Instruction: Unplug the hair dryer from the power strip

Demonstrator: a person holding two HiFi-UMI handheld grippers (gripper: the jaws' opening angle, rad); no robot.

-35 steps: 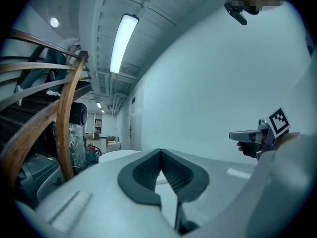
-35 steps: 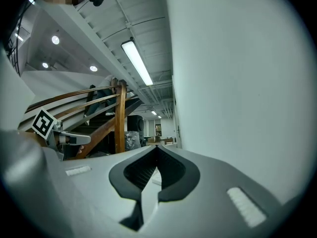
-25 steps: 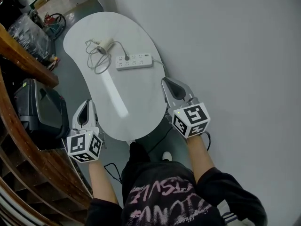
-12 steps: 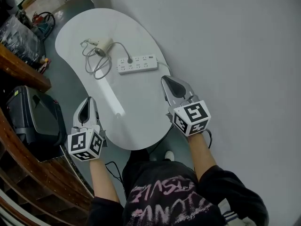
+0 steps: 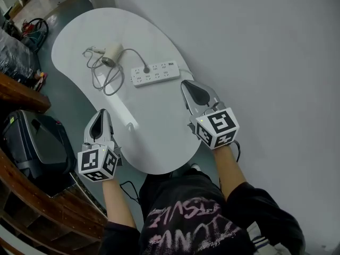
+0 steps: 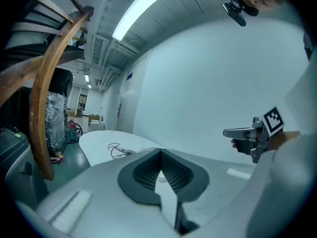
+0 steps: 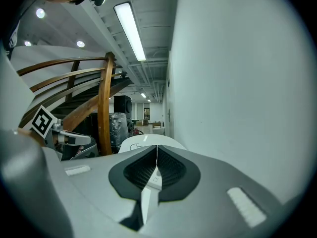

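A white hair dryer (image 5: 111,53) lies at the far left of the white table (image 5: 159,137), its grey cord (image 5: 103,74) looped beside it. Its plug (image 5: 146,69) sits in the white power strip (image 5: 155,72). My left gripper (image 5: 101,112) hovers at the table's near left edge, jaws shut and empty. My right gripper (image 5: 189,84) hangs at the right edge, just short of the strip, also shut and empty. In the left gripper view the jaws (image 6: 160,151) meet at the tip, with the cord (image 6: 116,148) far ahead. The right gripper view shows its jaws (image 7: 157,147) closed.
A black case (image 5: 37,137) stands on the floor left of the table, under a curved wooden rail (image 5: 21,89). The pale wall (image 5: 265,47) runs close along the table's right side. The strip's own lead (image 5: 184,71) drops off the right edge.
Both grippers have moved forward along the table's near end, closer to the power strip. Their jaws have stayed shut. The dryer, cord and strip have not moved on the table.
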